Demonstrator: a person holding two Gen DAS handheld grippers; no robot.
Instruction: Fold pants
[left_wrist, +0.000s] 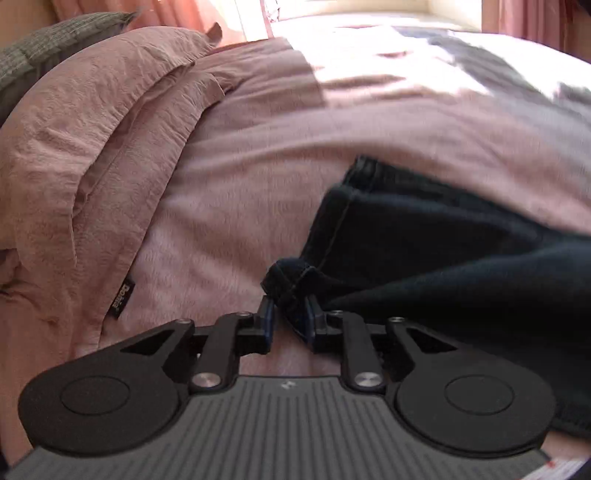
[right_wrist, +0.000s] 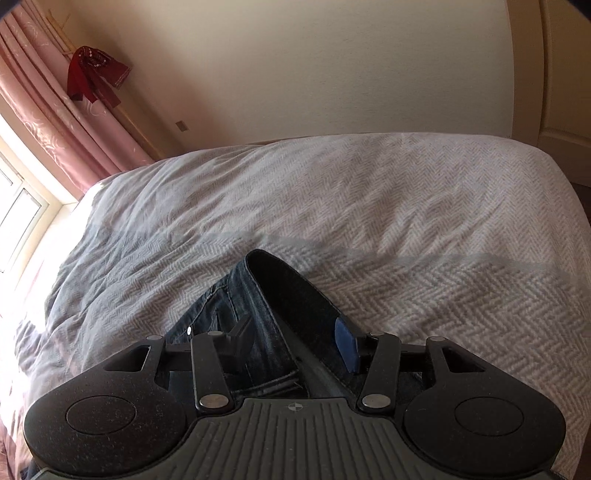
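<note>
In the left wrist view, the left gripper (left_wrist: 290, 315) has its jaws drawn close, pinching a bunched hem of the dark pants (left_wrist: 424, 251) between its blue pads (left_wrist: 269, 314); the cloth fills the narrow gap, though the pad on the right side is mostly covered by fabric and hard to see. The rest of the pants spreads ahead and to the right of the gripper, running out of the picture at the right edge, so their full extent cannot be seen. They lie on a pink blanket (left_wrist: 240, 177). To the left of the gripper lies a crumpled pink pillow (left_wrist: 92, 122) with a small black label (left_wrist: 123, 301) whose lettering is too blurred to read. The far part of the bed is washed out by sunlight and smeared by motion. In the right wrist view, the right gripper (right_wrist: 295, 343) stands about half open, its fingers straddling the denim pants (right_wrist: 251, 314) without pressing on them. One pad shows blue on the right; the left finger (right_wrist: 242, 338) is a dark shape against the denim. A dark band of the garment runs forward between the fingers; its near end is hidden under the gripper body. Ahead lies a pale herringbone bedspread (right_wrist: 406, 206), with pink curtains (right_wrist: 48, 122) far to the left and a red cloth (right_wrist: 94, 74) hanging by the wall.
</note>
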